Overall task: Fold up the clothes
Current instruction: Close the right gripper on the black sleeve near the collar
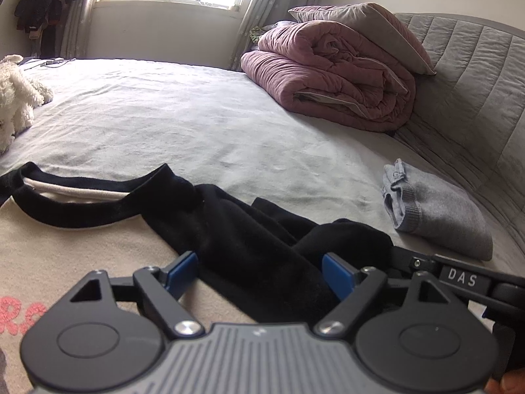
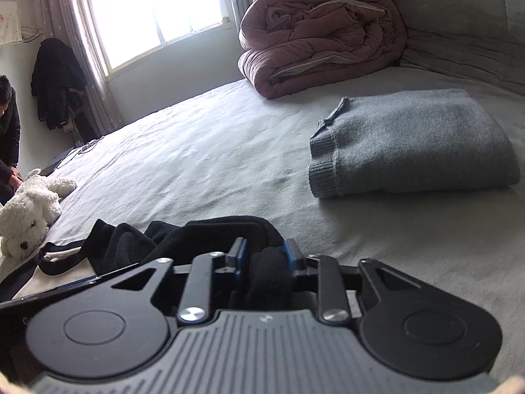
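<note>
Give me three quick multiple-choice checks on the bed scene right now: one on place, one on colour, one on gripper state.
1. Where does the folded grey sweater lie?
A. on the pink quilt
B. on the sheet, apart from the quilt
C. under the plush dog

2. What colour is the sleeve of the cream shirt?
A. black
B. red
C. grey

3. What is the right gripper doing?
A. open, empty
B. shut on black fabric
C. holding the plush dog

B: bare sheet separates the sweater from the quilt.
A: the sleeve is black.
B: black fabric sits pinched between its fingers.
</note>
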### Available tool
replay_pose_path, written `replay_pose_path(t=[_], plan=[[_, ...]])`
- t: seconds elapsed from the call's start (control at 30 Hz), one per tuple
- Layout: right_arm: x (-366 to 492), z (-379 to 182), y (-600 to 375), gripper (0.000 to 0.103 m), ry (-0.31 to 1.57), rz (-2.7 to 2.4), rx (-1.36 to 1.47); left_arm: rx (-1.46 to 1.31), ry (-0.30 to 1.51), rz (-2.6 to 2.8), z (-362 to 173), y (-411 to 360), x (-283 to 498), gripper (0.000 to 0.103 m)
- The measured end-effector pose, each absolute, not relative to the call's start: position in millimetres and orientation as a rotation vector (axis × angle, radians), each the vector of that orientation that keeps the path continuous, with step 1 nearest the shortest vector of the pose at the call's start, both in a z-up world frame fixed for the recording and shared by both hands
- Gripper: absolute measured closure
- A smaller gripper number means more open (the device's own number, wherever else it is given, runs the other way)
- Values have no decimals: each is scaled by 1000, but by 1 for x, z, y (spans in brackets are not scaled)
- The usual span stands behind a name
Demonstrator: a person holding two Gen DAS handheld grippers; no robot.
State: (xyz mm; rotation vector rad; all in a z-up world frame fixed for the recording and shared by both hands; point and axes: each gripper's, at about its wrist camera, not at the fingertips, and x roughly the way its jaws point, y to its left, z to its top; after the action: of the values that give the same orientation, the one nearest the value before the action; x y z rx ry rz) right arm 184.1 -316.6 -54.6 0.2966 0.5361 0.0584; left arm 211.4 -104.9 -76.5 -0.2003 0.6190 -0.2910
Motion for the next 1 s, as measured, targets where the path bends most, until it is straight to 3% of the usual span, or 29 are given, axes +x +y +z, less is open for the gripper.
replay_pose_path(t=[0.43, 0.83, 0.9, 1.0], plan=[[178, -28, -314, 83, 574, 289, 411, -358, 625, -311, -70, -82, 214, 24], [184, -46, -295, 78, 709, 491, 320, -413, 635, -376, -80, -78, 216, 43], [183, -43, -300, 73, 710, 503, 339, -363, 630, -375, -82, -83, 215, 50], [183, -40, -309, 57, 683, 482, 387, -301, 628, -370, -83, -89, 213, 63]])
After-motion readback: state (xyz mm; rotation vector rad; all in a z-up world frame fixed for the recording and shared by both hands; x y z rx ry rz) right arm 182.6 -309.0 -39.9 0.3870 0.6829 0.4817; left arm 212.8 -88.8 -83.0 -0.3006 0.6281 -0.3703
